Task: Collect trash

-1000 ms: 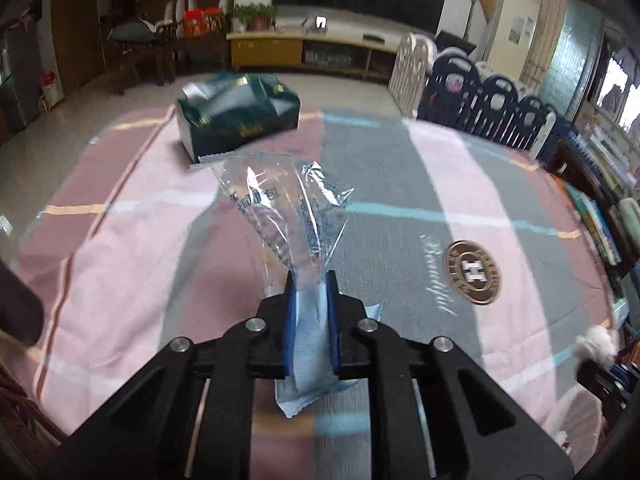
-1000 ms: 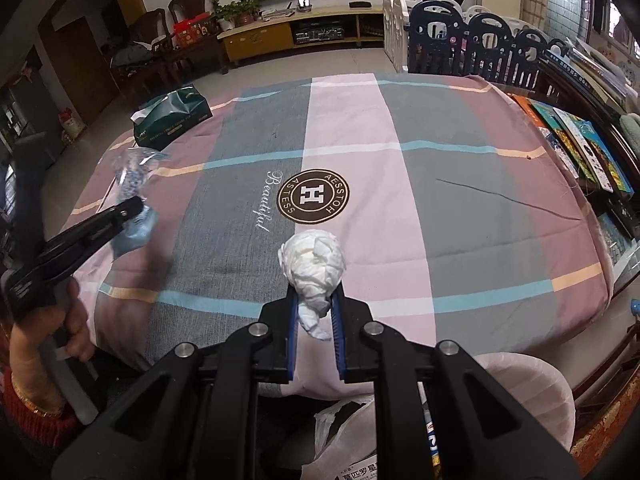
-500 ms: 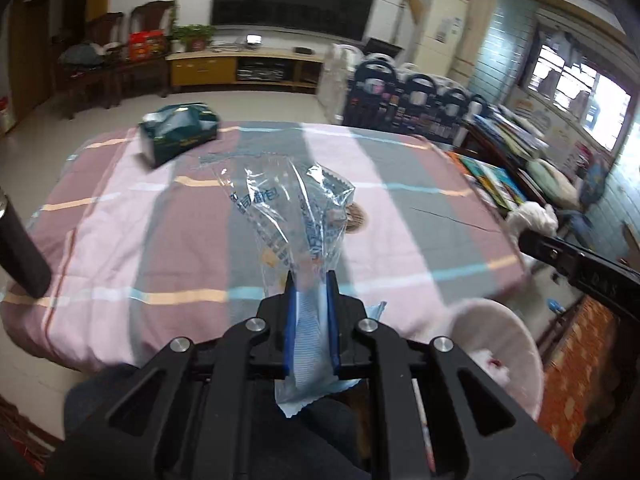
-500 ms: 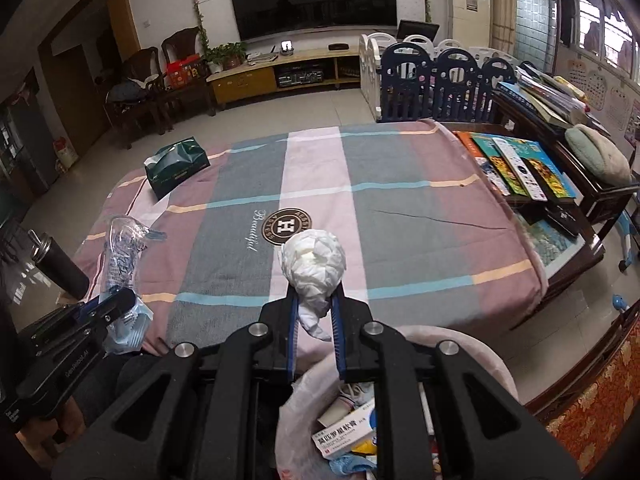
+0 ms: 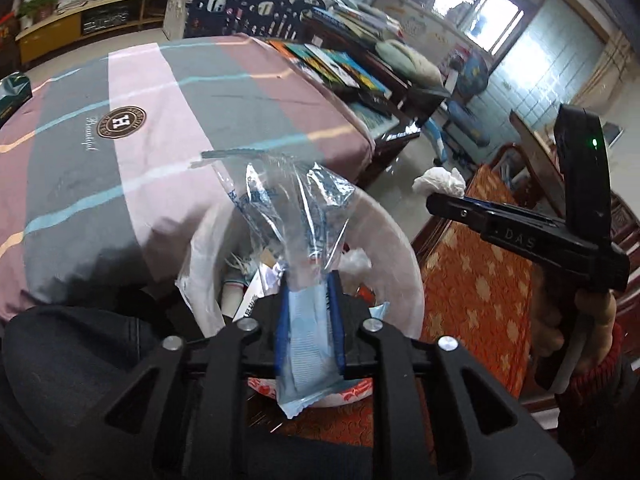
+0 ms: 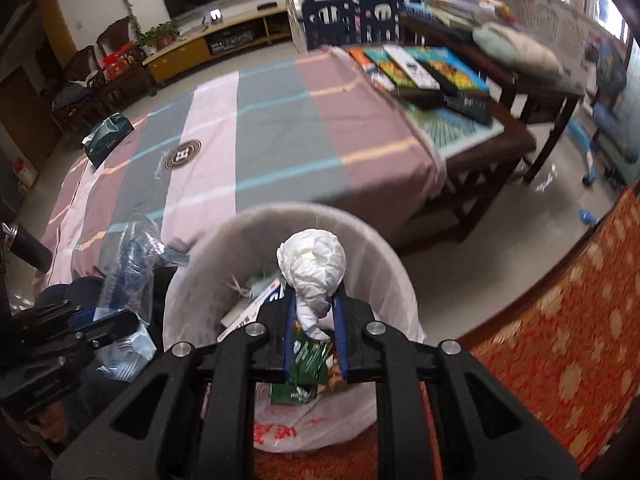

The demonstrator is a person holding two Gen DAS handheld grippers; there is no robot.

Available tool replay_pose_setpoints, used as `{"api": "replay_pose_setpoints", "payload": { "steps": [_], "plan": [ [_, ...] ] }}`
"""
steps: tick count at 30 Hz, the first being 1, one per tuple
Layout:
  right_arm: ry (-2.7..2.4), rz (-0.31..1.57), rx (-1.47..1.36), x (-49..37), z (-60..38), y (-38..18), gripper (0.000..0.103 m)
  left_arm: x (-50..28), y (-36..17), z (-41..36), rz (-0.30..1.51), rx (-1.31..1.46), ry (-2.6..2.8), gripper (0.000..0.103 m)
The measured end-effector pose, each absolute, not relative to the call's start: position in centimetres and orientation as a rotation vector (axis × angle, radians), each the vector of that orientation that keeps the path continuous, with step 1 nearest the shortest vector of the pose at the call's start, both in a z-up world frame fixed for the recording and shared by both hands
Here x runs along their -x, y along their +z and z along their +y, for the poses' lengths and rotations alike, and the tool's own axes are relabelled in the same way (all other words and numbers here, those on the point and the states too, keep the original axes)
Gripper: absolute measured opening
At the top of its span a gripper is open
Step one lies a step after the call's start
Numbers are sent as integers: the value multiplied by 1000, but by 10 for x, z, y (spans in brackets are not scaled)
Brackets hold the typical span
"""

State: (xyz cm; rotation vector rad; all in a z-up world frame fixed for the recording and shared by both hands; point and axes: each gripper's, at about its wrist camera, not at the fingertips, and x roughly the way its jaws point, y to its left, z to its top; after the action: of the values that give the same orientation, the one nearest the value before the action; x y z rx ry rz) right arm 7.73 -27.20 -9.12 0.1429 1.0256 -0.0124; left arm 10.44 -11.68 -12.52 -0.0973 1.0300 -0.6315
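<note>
My left gripper [image 5: 308, 312] is shut on a clear plastic wrapper with blue print [image 5: 288, 216] and holds it over the white-lined trash bin [image 5: 400, 240]. My right gripper [image 6: 314, 312] is shut on a crumpled white tissue [image 6: 314, 258] and holds it above the same bin [image 6: 224, 248], which has several pieces of trash inside. The left gripper and its wrapper [image 6: 124, 264] show at the left of the right wrist view. The right gripper and its tissue [image 5: 440, 182] show at the right of the left wrist view.
The striped tablecloth table [image 6: 280, 128] lies beyond the bin, with a green tissue box [image 6: 106, 136] at its far left. A dark wooden table with books [image 6: 460, 92] stands to the right. A red patterned cushion [image 6: 560, 340] lies under and right of the bin.
Both grippers have swung away from the table to over the trash bin, still holding the wrapper and the tissue.
</note>
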Motion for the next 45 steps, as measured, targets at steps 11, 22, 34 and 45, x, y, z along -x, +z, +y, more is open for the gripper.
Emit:
{"api": "replay_pose_setpoints", "payload": {
  "steps": [11, 22, 34, 45],
  "plan": [
    [31, 1015, -239, -70, -266, -79, 60, -107, -118, -120, 1016, 93, -600, 68],
    [-162, 876, -158, -53, -259, -27, 80, -81, -58, -96, 828, -53, -293, 89],
    [-102, 800, 66, -18, -171, 17, 90, -21, 9, -20, 722, -28, 39, 100],
    [-69, 781, 124, -2, -132, 43, 94, -8, 36, 7, 705, 17, 122, 100]
  ]
}}
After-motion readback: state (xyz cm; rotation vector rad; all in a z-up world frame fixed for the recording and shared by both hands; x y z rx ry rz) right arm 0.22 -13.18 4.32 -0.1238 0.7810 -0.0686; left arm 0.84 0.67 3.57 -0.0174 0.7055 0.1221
